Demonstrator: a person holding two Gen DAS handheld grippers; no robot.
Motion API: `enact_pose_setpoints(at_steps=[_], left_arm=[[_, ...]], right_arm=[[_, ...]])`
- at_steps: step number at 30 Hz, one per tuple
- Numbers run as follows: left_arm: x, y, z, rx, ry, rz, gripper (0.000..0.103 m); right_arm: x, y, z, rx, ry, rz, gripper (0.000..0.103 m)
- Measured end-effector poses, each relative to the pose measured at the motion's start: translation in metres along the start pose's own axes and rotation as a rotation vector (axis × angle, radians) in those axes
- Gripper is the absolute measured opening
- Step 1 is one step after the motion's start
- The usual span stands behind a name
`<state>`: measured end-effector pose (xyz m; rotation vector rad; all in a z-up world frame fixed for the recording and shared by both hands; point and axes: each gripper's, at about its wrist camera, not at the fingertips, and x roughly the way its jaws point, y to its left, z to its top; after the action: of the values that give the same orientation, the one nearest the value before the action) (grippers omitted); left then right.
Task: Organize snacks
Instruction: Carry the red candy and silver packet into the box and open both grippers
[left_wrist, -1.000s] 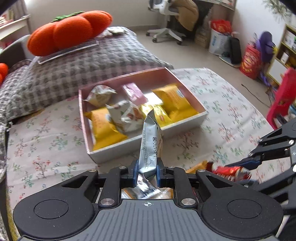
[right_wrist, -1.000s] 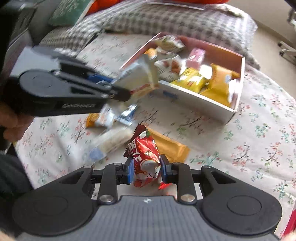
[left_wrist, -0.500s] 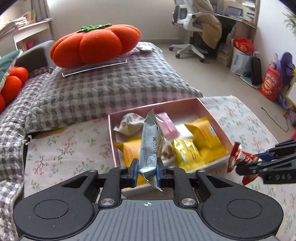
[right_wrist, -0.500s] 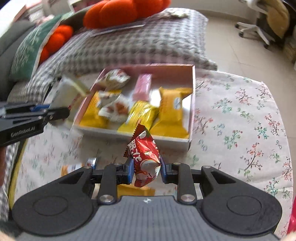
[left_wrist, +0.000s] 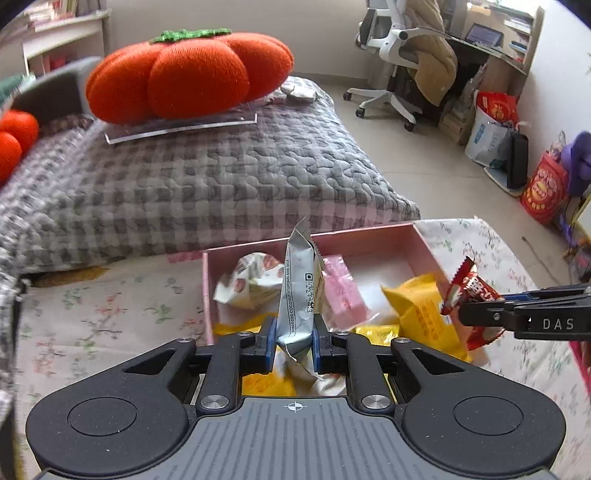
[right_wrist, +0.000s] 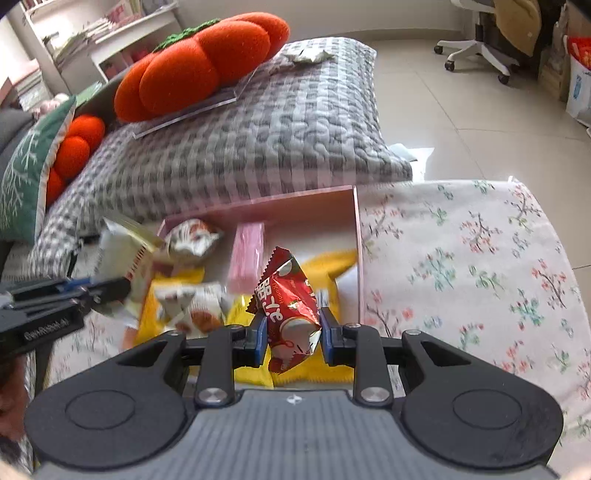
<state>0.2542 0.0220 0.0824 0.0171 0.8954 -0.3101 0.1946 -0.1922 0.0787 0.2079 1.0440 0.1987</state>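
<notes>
Floral-printed white cloth (right_wrist: 461, 266) covers the surface I am working over, with a grey checked quilted cushion (left_wrist: 207, 184) behind it.

Starting at my left gripper (left_wrist: 294, 341): its blue pads are clamped on a tall pale grey-blue foil snack packet (left_wrist: 300, 295). That packet stands upright between the pads, its serrated top edge pointing up, a small square code and a line of dark lettering running along its side, and its crumpled lower end hanging below the pads.

My right gripper (right_wrist: 292, 338) is clamped on a red glossy snack wrapper (right_wrist: 290, 306) with white characters, a white patch near its bottom and zigzag-cut ends; it is puffy and creased, tilted slightly to the left.

Both packets hang above the shallow pink rectangular cardboard box (right_wrist: 356, 236) that lies on the cloth against the cushion. In the box lie yellow packets (left_wrist: 424, 310), a pink wrapped bar (right_wrist: 246, 254) and white crumpled packets with reddish-brown print (right_wrist: 194, 236).

Farther out, a big orange knitted pumpkin-shaped cushion with a green stalk (left_wrist: 188, 74) sits on a clear plastic sheet (left_wrist: 177, 127) atop the grey cushion. A white office chair (left_wrist: 391, 66) stands on the tiled floor beyond.
</notes>
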Motion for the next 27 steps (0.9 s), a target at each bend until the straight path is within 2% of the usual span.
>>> enact_pose_setpoints(at_steps=[9, 15, 20, 23, 25, 27], left_arm=[[0.049, -0.012, 0.013, 0.036, -0.018, 0.040, 0.016], [0.072, -0.012, 0.015, 0.025, -0.012, 0.055, 0.016], [0.071, -0.018, 0.012, 0.103, -0.066, 0.107, 0.019], [0.064, -0.015, 0.010, 0.105, -0.077, 0.095, 0.021], [0.057, -0.011, 0.011, 0.098, -0.072, 0.068, 0.030], [0.044, -0.006, 0.013, 0.089, -0.084, 0.078, 0.034]], right_arm=[[0.023, -0.004, 0.020, 0.051, -0.041, 0.005, 0.025], [0.051, -0.008, 0.028, 0.115, -0.042, 0.023, 0.025], [0.071, -0.002, 0.033, 0.139, -0.051, 0.030, 0.026], [0.079, 0.001, 0.033, 0.145, -0.055, 0.020, 0.029], [0.079, 0.000, 0.030, 0.142, -0.057, 0.005, 0.034], [0.073, -0.003, 0.028, 0.134, -0.062, -0.008, 0.036]])
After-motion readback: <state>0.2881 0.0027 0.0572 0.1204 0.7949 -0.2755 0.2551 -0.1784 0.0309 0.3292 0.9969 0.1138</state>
